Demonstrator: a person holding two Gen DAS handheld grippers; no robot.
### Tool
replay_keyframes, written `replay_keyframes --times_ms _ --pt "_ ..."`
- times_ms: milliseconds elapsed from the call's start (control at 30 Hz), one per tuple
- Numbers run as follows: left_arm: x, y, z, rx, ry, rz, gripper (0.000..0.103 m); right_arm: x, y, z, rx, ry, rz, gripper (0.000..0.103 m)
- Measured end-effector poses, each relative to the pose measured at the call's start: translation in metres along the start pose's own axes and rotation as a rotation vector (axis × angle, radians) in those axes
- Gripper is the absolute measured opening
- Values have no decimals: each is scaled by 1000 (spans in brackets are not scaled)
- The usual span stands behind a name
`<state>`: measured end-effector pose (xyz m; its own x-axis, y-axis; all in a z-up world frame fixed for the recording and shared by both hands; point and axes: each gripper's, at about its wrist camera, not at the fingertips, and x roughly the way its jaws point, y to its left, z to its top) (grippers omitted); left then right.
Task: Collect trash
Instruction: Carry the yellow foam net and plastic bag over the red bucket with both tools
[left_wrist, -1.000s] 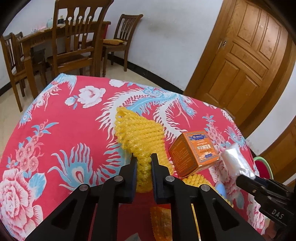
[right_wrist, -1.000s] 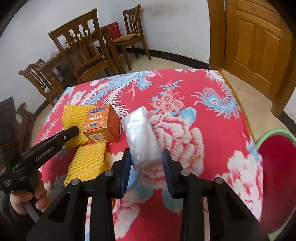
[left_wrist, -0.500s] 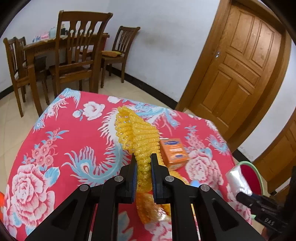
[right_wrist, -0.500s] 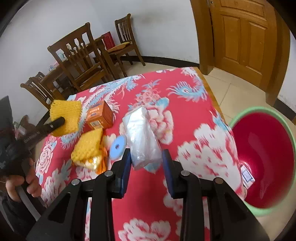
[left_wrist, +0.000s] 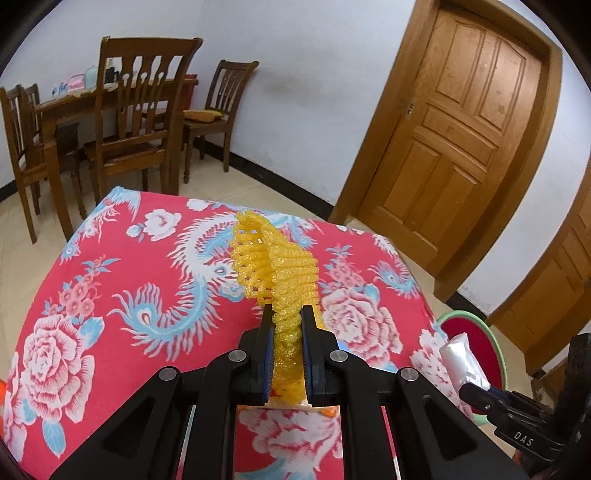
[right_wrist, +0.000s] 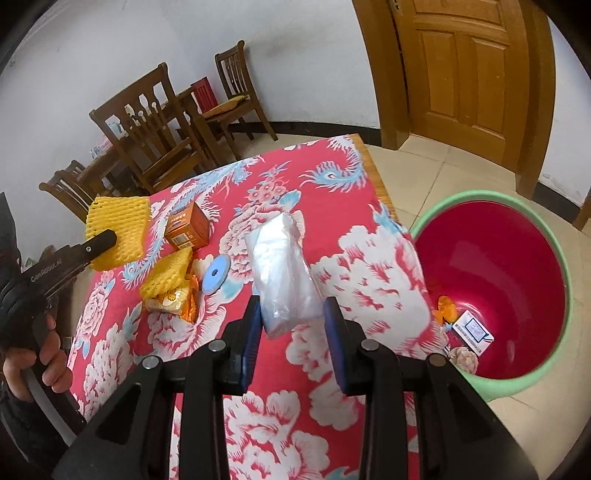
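My left gripper is shut on a yellow foam net and holds it above the red flowered table; the net also shows in the right wrist view. My right gripper is shut on a clear plastic bag, held above the table's right side near the red basin with a green rim on the floor. The bag also shows in the left wrist view. On the table lie an orange box, a second yellow foam net, an orange wrapper and a blue disc.
The basin holds a white card and small scraps. The flowered table ends just left of the basin. Wooden chairs and a dining table stand behind. A wooden door is at the back right.
Both grippers have risen and swung toward the basin with their loads. The foam net hangs higher off the table, and the basin shows more fully in the right wrist view.
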<state>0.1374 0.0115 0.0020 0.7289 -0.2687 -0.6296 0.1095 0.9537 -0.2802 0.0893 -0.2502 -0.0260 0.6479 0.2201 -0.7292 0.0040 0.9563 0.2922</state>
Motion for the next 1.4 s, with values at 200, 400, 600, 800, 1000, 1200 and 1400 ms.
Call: replay_keyframes --times_ms 200,400,600,800,1000,1200,1400 --pt "-5 -13 -2 22 -4 -13 12 -10 -12 -3 25 -16 -6 36" --pt "-5 -21 -4 30 0 -23 12 -17 -22 -4 42 -29 -13 36" --pt "-3 -28 -8 35 11 -30 12 -21 -29 -6 54 -34 -15 36" --pt "-4 -36 -10 44 13 -35 12 -27 -37 -7 64 -45 -18 36" --pt "-7 -45 -11 56 10 -46 12 -38 -46 -8 76 -65 -21 36" --pt "-12 -61 -11 73 2 -66 12 -49 -55 -9 83 -88 -29 36" --pt "-10 -75 -12 91 5 -82 12 -59 -68 -10 98 -106 -44 36"
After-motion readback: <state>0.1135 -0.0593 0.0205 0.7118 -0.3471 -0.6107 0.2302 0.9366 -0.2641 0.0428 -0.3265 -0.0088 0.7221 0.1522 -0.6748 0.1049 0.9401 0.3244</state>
